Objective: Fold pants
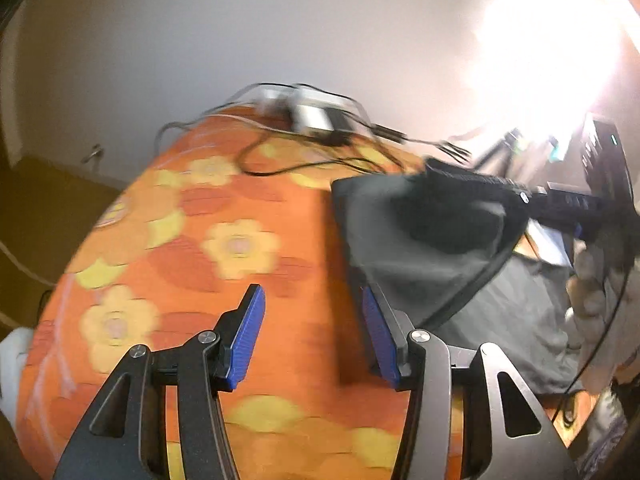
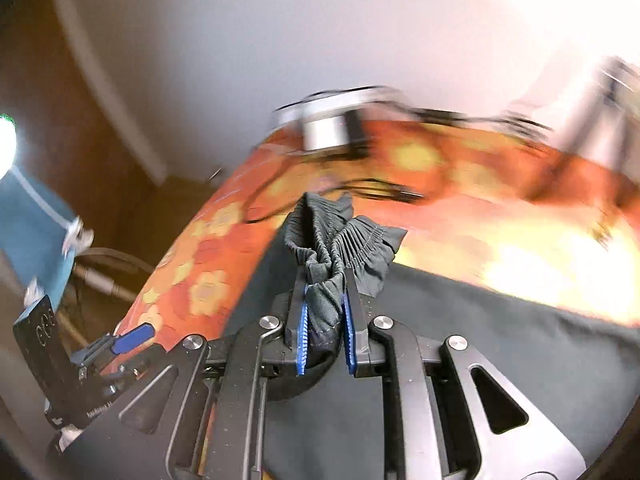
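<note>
The dark grey pants lie on an orange flowered cover, at the right in the left wrist view. My left gripper is open and empty, its right pad at the pants' near left edge. My right gripper is shut on the pants' gathered elastic waistband and holds it lifted; the rest of the pants spreads below. In the left wrist view the right gripper holds the raised fabric at the right.
A silver device with several black cables lies at the cover's far edge. A bright light glares at the upper right. Dark equipment stands at the right. The floor lies left of the cover.
</note>
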Demonstrator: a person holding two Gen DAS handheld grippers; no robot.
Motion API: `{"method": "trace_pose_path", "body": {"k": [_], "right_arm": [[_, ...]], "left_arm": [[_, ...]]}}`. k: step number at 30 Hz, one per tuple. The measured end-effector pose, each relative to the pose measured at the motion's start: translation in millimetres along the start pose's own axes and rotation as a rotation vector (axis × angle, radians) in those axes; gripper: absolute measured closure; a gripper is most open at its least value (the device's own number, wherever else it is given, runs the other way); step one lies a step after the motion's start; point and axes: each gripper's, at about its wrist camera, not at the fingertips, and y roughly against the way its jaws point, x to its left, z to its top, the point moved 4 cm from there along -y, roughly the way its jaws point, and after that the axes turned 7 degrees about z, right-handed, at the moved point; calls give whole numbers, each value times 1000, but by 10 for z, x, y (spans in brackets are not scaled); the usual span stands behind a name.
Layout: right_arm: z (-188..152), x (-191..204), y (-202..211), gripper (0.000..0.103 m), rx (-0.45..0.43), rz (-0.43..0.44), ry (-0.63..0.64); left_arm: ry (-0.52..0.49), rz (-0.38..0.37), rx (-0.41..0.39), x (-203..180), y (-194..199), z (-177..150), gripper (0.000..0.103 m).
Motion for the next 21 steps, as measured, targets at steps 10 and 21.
{"method": "trace_pose_path", "body": {"k": [10,21], "right_arm": [[-1191,-1053,960,88,-95,-29,-348],[-1597,-1387,1564,52,-65,81,-409]], "left_arm": [[-237,-148,132,-1604,105,-206,54],[-308,-185,212,-2465,60,-462,54]]}}
